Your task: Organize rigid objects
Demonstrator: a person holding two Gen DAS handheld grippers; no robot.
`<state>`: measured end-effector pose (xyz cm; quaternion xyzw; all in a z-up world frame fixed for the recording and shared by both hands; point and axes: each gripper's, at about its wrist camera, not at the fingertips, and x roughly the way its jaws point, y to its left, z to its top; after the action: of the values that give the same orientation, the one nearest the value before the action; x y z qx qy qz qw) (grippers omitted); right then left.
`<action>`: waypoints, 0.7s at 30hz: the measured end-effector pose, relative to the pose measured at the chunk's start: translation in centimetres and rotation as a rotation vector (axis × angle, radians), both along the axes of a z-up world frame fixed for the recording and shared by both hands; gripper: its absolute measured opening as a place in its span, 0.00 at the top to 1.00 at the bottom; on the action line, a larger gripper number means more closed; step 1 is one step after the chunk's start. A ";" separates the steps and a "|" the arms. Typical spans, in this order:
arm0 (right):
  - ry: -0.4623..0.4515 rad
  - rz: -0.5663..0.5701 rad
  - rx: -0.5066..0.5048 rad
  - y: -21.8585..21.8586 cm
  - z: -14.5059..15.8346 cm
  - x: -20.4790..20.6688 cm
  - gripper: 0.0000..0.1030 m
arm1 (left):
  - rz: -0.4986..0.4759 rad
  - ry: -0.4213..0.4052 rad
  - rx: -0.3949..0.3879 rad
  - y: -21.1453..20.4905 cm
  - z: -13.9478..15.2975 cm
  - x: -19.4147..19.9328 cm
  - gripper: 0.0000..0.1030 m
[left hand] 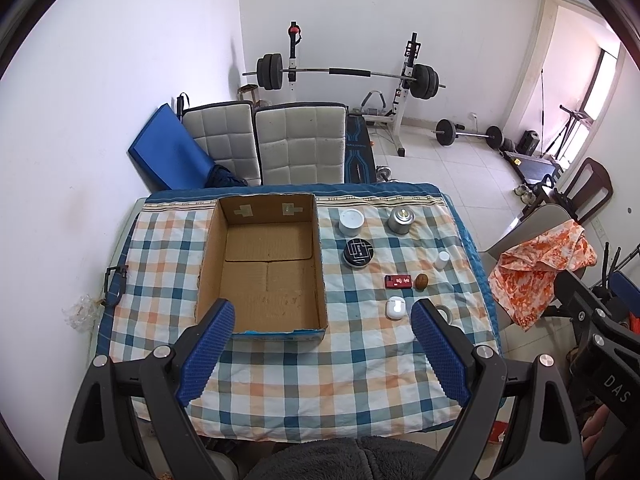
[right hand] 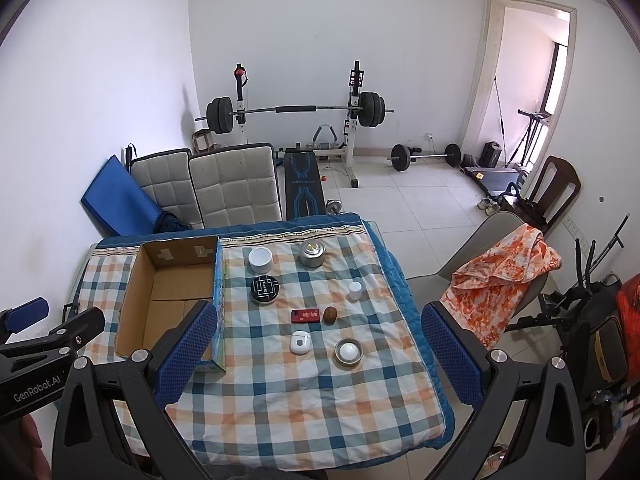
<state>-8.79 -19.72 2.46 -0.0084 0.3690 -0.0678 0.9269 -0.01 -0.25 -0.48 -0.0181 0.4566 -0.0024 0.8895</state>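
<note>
An empty open cardboard box (left hand: 264, 268) (right hand: 172, 296) sits on the left of the checked tablecloth. To its right lie a white round jar (right hand: 260, 260), a silver tin (right hand: 312, 254), a black round tin (right hand: 264, 290), a small white bottle (right hand: 355, 290), a red flat case (right hand: 306, 315), a brown nut-like ball (right hand: 330, 315), a white earbud case (right hand: 300, 342) and a silver dish with a white lid (right hand: 349, 351). My left gripper (left hand: 322, 344) is open and empty, above the table's near edge. My right gripper (right hand: 320, 360) is open and empty, above the near right objects.
Two padded chairs (left hand: 264, 144) and a blue mat (left hand: 168, 148) stand behind the table. A chair with an orange cloth (right hand: 500, 280) is at the table's right. A barbell rack (right hand: 296, 116) and weights stand by the far wall.
</note>
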 end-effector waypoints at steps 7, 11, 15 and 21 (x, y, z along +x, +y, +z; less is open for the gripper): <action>0.000 -0.005 0.002 -0.2 -0.2 0.4 0.00 | 0.001 0.001 0.000 0.0 0.0 0.0 0.12; 0.018 -0.012 0.016 -0.6 -0.8 1.2 0.00 | 0.021 0.000 0.009 0.2 -0.4 1.1 0.12; 0.076 -0.029 0.050 -1.5 -2.8 3.7 0.00 | 0.079 0.016 0.024 1.6 -1.5 3.3 0.12; 0.196 -0.073 0.083 -3.2 -8.0 9.5 0.00 | 0.167 0.088 0.060 6.2 -4.9 8.1 0.12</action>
<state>0.66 -22.94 -5.57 0.0370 0.4605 -0.0851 0.8828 8.12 5.92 -5.36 -0.0293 0.4922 0.0862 0.8657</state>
